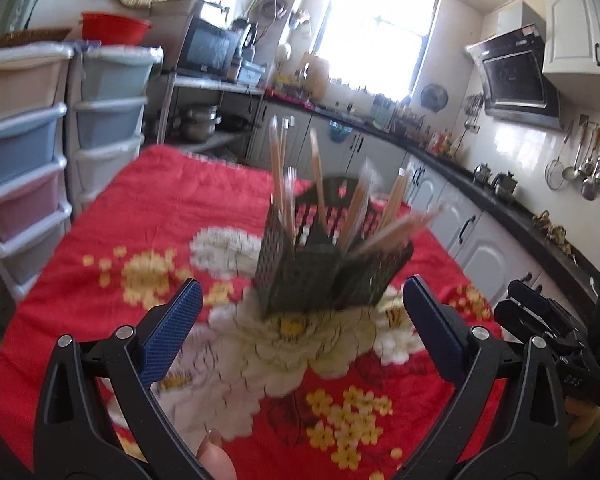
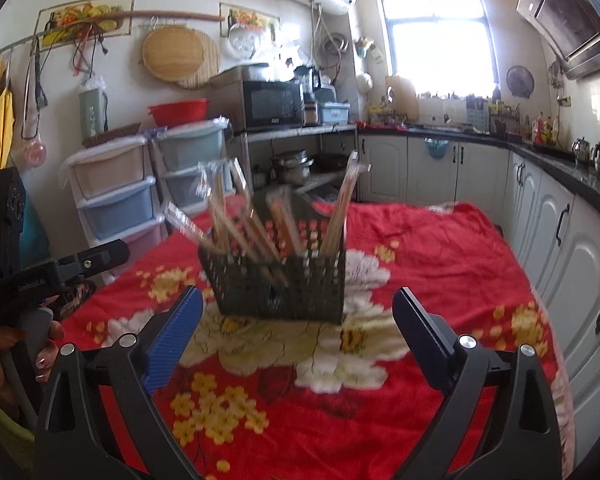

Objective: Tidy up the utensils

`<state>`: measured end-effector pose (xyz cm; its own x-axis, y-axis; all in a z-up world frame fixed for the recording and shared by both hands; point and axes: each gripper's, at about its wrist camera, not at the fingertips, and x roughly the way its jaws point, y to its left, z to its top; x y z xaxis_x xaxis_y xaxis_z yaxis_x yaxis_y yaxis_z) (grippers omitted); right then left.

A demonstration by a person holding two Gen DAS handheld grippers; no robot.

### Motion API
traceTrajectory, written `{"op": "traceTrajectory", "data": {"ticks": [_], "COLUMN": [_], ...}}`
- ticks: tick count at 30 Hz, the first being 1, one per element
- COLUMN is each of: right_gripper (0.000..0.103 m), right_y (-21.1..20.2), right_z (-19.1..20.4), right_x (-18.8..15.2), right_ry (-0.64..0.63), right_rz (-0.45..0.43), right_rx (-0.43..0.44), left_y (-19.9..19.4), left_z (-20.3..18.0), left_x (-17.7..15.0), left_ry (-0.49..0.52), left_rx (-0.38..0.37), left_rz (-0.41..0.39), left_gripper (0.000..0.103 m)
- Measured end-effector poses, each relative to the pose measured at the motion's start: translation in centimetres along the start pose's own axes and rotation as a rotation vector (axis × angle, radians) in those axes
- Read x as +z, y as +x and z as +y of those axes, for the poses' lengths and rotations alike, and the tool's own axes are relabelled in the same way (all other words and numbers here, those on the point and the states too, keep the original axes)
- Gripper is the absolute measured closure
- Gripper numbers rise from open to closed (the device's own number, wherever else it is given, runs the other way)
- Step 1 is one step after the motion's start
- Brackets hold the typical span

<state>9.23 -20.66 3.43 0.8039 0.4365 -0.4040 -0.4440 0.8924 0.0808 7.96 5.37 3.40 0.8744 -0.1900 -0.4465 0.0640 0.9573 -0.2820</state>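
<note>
A dark perforated utensil basket (image 1: 328,268) stands on the red floral cloth (image 1: 159,216), with several wrapped pairs of chopsticks (image 1: 320,188) leaning upright in it. My left gripper (image 1: 300,304) is open and empty, just in front of the basket. In the right wrist view the basket (image 2: 279,284) with its chopsticks (image 2: 255,224) is straight ahead. My right gripper (image 2: 295,312) is open and empty, just short of the basket. The right gripper's body also shows in the left wrist view (image 1: 548,344), and the left gripper's in the right wrist view (image 2: 51,272).
Plastic drawer towers (image 1: 31,152) stand left of the table. White cabinets under a dark counter (image 2: 560,216) run along the right. A metal rack holds a microwave (image 2: 273,106) and pots at the back.
</note>
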Motion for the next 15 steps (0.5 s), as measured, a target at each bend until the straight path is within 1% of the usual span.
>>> {"op": "traceTrajectory", "data": {"ticks": [3,5,8,12,15], "right_gripper": [0.01,0.008,0.007,0.007,0.007], "right_y": [0.3,0.5,0.7,0.9,0.7], "right_z": [0.4,0.4,0.1,0.1,0.2], "right_x": [-1.3,-1.9,-3.2,-4.8,-5.7], "right_ry": [-0.016,-0.012,0.023,0.034,0.023], "right_rz": [0.031,0.046,0.066,0.073,0.063], "right_rx": [-0.01,-0.012,-0.004,-0.008,-0.005], "left_y": [0.7,0.9,1.0,0.8,0.2], "left_z": [0.2,0.4,0.4,-0.1,-1.0], "left_x": [-1.4,-2.4,-3.7,-5.0,-5.7], "left_ry": [-0.008,-0.021,-0.022,-0.002,0.046], "left_rx": [0.019,0.03,0.067,0.088,0.116], "left_rz": [0.039,0.05,0.032,0.005,-0.054], "left_gripper": [0.011,0.011,0.011,0.011,0.011]}}
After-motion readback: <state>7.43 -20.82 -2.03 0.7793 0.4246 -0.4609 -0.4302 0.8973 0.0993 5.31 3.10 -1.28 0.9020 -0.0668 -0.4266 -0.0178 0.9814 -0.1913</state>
